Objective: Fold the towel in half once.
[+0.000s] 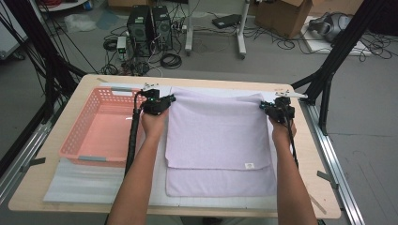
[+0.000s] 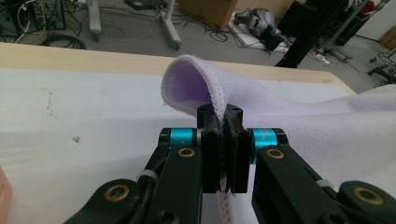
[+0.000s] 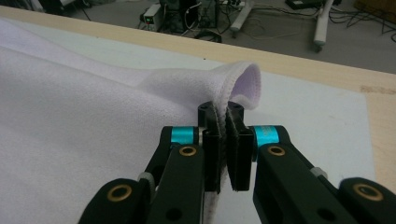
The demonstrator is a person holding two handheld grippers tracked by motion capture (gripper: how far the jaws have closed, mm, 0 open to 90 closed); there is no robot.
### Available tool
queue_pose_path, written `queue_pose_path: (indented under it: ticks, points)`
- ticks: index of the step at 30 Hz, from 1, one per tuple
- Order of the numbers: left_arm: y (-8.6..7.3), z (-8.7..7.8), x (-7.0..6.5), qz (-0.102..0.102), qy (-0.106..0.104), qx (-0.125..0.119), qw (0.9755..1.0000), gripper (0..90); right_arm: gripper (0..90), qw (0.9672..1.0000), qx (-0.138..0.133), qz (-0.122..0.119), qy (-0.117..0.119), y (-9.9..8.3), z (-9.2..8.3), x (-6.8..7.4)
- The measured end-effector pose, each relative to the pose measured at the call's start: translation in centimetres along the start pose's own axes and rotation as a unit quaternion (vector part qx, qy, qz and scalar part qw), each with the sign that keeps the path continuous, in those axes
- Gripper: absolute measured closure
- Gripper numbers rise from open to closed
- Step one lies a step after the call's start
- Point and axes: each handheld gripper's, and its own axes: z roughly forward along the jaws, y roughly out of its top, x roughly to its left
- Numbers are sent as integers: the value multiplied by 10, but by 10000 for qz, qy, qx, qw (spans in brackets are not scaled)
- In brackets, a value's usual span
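Note:
A lavender towel [image 1: 218, 140] lies on the white mat, its upper layer folded so that the lower layer sticks out at the near edge. My left gripper [image 1: 165, 100] is shut on the towel's far left corner [image 2: 196, 84], the hemmed edge pinched between the black jaws. My right gripper [image 1: 267, 107] is shut on the far right corner [image 3: 238, 81], which curls over the jaws. Both corners are lifted a little off the mat. A small white label [image 1: 249, 165] shows near the top layer's near right edge.
A pink plastic basket [image 1: 80, 136] stands empty at the left of the table. The white mat [image 1: 75, 183] covers most of the wooden tabletop [image 1: 317, 154]. Beyond the far edge are computers, cables and black frame posts on the floor.

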Motion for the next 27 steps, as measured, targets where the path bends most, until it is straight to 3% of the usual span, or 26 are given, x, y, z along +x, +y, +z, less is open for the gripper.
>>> queue_pose_path:
  ticks: [2, 4, 6, 9, 12, 15, 22, 24, 27]
  points:
    - [-4, 4, 0, 83, -84, 116, 9999, 809, 804, 10000, 57, 15, -59, 0, 5, 1]
    - [-8, 6, -1, -6, -172, 270, 9995, 557, 636, 9996, 215, 136, -129, -3, 8, -1]
    - [-12, 3, -4, 9, -194, 302, 9994, 475, 623, 9992, 285, 255, -68, -7, 5, -3]
    - [-17, -1, -7, 7, -226, 313, 9993, 435, 621, 9993, 277, 266, 12, -12, -3, -5]
    - [-19, -6, -13, 131, -363, 490, 9981, 391, 618, 9994, 265, 230, 75, -15, -14, -5]
    - [-22, -14, -21, 264, -429, 313, 9982, 405, 618, 9994, 260, 158, 169, -19, -24, -3]
    - [-28, -33, -34, 396, -579, 213, 9973, 395, 618, 9991, 274, 3, 335, -30, -45, 1]
    - [-32, -39, -38, 509, -611, 274, 9965, 395, 588, 9981, 433, 11, 440, -33, -49, 3]
    - [-40, -49, -41, 526, -649, 229, 9962, 398, 592, 9979, 370, -148, 503, -38, -58, 11]
